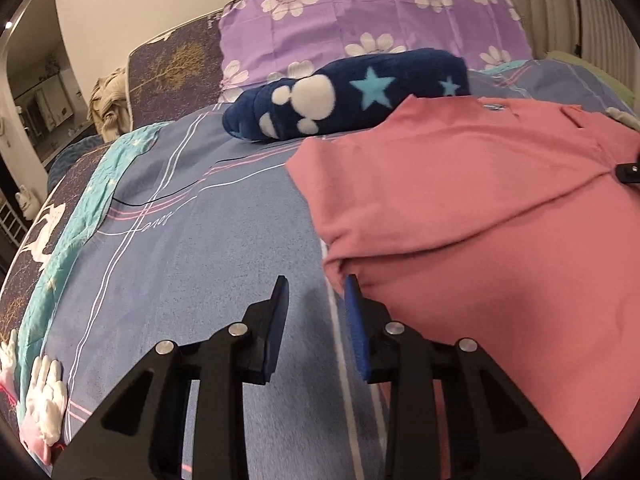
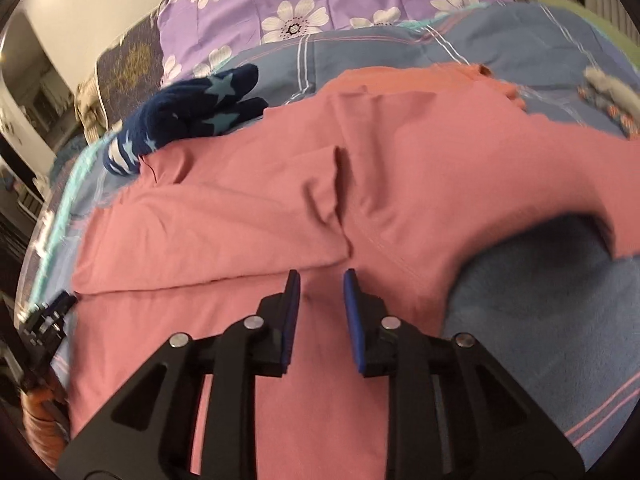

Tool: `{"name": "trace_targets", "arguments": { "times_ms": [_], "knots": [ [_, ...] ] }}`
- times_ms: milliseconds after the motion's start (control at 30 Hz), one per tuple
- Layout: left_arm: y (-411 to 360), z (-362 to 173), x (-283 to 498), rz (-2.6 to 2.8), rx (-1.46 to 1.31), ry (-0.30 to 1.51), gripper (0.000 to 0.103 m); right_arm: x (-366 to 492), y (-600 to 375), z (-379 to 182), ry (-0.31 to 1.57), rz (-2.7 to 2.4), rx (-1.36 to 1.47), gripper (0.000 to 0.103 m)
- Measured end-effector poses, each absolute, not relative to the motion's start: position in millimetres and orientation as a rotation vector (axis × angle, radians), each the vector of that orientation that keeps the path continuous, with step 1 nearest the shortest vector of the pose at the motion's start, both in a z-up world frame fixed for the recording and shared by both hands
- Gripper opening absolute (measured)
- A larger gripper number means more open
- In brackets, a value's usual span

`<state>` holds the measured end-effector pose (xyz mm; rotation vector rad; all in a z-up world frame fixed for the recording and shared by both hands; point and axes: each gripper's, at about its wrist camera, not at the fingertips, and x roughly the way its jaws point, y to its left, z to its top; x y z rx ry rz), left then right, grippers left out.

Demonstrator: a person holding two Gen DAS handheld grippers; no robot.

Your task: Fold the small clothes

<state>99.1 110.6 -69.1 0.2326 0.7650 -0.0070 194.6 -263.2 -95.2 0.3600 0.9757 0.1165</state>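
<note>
A pink shirt (image 2: 304, 184) lay spread on the bed (image 1: 180, 208), over a blue-grey striped cover, with one fold already lying across its middle in the right wrist view. Its lower left corner (image 1: 340, 260) was bunched and slightly lifted off the cover.

The left tongs (image 1: 316, 292) stood partly apart at that corner. The right-hand finger (image 1: 354, 300) sat against the edge of the pink cloth, while the left-hand one was over bare cover; the gap between them held only the cover, so nothing was pinched.

The right tongs (image 2: 320, 284) hovered low over the middle of the shirt, just near of a crease, with a narrow gap between the pads. Whether the tips touched the cloth could not be made out, and no fabric was gathered between them.

Beyond the shirt, to the far left, lay a navy fleece garment (image 1: 348, 92) with stars and white paw prints, and behind it a purple flowered pillow (image 1: 360, 20). The shirt's right side ran out of the left wrist view, and the far collar area was blurred in the right wrist view.
</note>
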Motion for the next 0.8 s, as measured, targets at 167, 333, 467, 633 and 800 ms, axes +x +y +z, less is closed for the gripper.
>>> {"name": "trace_targets", "arguments": {
  "times_ms": [167, 333, 467, 633, 800],
  "knots": [
    [99, -31, 99, -0.132, 0.128, 0.682, 0.031, 205, -265, -85, 0.924, 0.142, 0.409, 0.018],
    [54, -40, 149, -0.168, 0.167, 0.73, 0.037, 229, -261, -85, 0.923, 0.097, 0.437, 0.017],
    [45, -94, 180, -0.086, 0.195, 0.859, 0.056, 246, -274, -102, 0.981, 0.104, 0.547, 0.019],
    [51, -93, 182, -0.093, 0.131, 0.854, 0.064, 263, -276, -101, 0.975, 0.103, 0.533, 0.013],
    [47, -95, 180, -0.058, 0.171, 0.847, 0.07, 258, -280, -94, 0.902, -0.087, 0.387, 0.0]
  ]
}}
